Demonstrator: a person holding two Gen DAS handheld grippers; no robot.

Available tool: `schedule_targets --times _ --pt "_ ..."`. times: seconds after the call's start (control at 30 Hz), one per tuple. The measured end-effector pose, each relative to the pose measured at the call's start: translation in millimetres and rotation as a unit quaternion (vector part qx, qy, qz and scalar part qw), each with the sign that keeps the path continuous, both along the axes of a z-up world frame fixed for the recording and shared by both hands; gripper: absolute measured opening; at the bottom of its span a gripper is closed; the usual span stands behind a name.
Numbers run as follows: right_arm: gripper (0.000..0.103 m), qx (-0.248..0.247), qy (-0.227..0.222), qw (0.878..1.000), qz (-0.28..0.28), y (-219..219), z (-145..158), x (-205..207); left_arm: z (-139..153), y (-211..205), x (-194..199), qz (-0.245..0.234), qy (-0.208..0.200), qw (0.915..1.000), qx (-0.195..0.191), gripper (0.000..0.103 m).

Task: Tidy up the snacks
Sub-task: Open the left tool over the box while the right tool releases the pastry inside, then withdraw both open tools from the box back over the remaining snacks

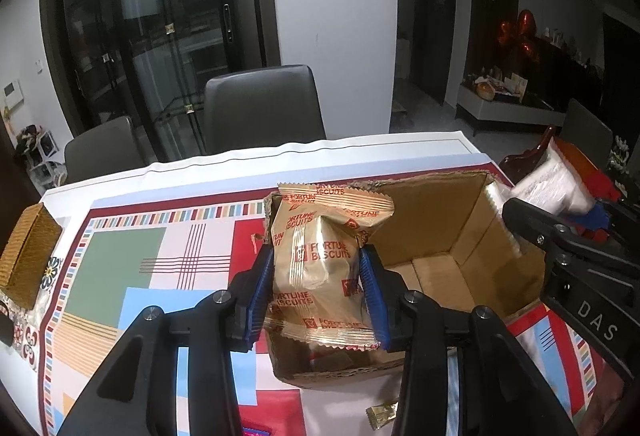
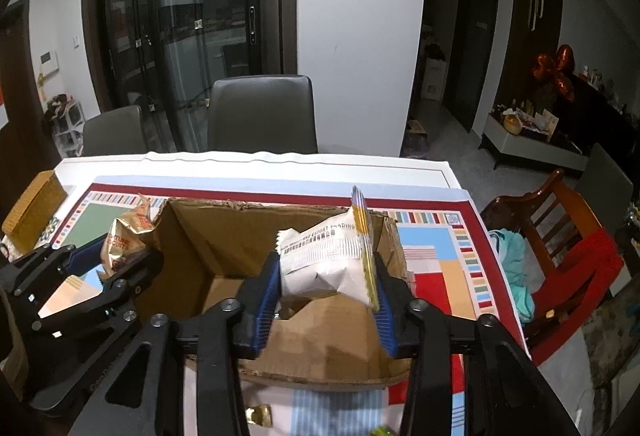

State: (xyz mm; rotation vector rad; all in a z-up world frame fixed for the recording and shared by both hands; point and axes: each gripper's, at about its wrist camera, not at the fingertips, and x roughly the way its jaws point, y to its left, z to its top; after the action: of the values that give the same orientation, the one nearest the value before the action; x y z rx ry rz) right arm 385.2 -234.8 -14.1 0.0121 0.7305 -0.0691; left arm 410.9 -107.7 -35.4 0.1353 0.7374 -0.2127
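My left gripper [image 1: 318, 272] is shut on a gold Fortune Biscuits packet [image 1: 320, 256] and holds it over the left end of an open cardboard box [image 1: 452, 236]. My right gripper [image 2: 326, 276] is shut on a white snack packet [image 2: 324, 260] with a yellow edge, held over the right part of the same box [image 2: 224, 236]. The left gripper [image 2: 108, 268] with its gold packet [image 2: 126, 240] shows at the left of the right wrist view. The right gripper body [image 1: 560, 256] and its white packet [image 1: 552, 184] show at the right of the left wrist view.
The box sits on a patterned tablecloth [image 1: 140, 268]. A woven basket [image 1: 28, 256] stands at the table's left edge. A small gold wrapper [image 1: 382, 414] lies in front of the box. Grey chairs [image 1: 260, 108] stand behind the table, a wooden chair [image 2: 560, 256] with red cloth at the right.
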Motion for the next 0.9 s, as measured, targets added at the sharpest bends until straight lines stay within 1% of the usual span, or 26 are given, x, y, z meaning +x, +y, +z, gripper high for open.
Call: schedule_targets --times 0.07,0.1,0.17,0.2,0.23,0.27,0.47,0.9 --pt "0.064 0.001 -0.003 1.0 -0.004 -1.7 0.6 -1.0 0.3 -0.5 -0.2 0.002 0.0 1.0 0.001 0.051" --pt "0.066 0.0 -0.005 1.0 -0.005 -2.1 1.6 -2.0 1.1 -0.4 -1.6 0.004 -0.002 1.0 0.001 0.052" --pt "0.071 -0.003 -0.009 1.0 -0.008 -2.8 4.0 -4.4 3.0 0.9 -3.3 0.007 -0.006 1.0 -0.001 0.061" --pt "0.072 -0.004 -0.01 1.0 -0.009 -2.9 5.2 -5.7 3.9 1.7 -4.6 0.009 -0.008 0.9999 -0.001 0.063" --pt "0.074 -0.004 -0.011 1.0 -0.01 -3.1 6.6 -7.2 4.7 2.4 -6.1 0.011 -0.009 0.9999 -0.001 0.067" --pt "0.074 -0.004 -0.012 1.0 -0.011 -3.3 8.5 -9.5 5.7 2.8 -7.9 0.013 -0.011 0.9999 -0.002 0.069" --pt "0.075 -0.005 -0.021 1.0 -0.016 -1.8 15.5 -18.8 12.4 8.7 -16.7 0.02 -0.017 0.9997 -0.005 0.072" --pt "0.075 0.005 -0.032 0.999 -0.029 -5.0 25.4 -47.1 24.0 17.8 -48.6 0.029 -0.029 0.9991 0.003 0.073"
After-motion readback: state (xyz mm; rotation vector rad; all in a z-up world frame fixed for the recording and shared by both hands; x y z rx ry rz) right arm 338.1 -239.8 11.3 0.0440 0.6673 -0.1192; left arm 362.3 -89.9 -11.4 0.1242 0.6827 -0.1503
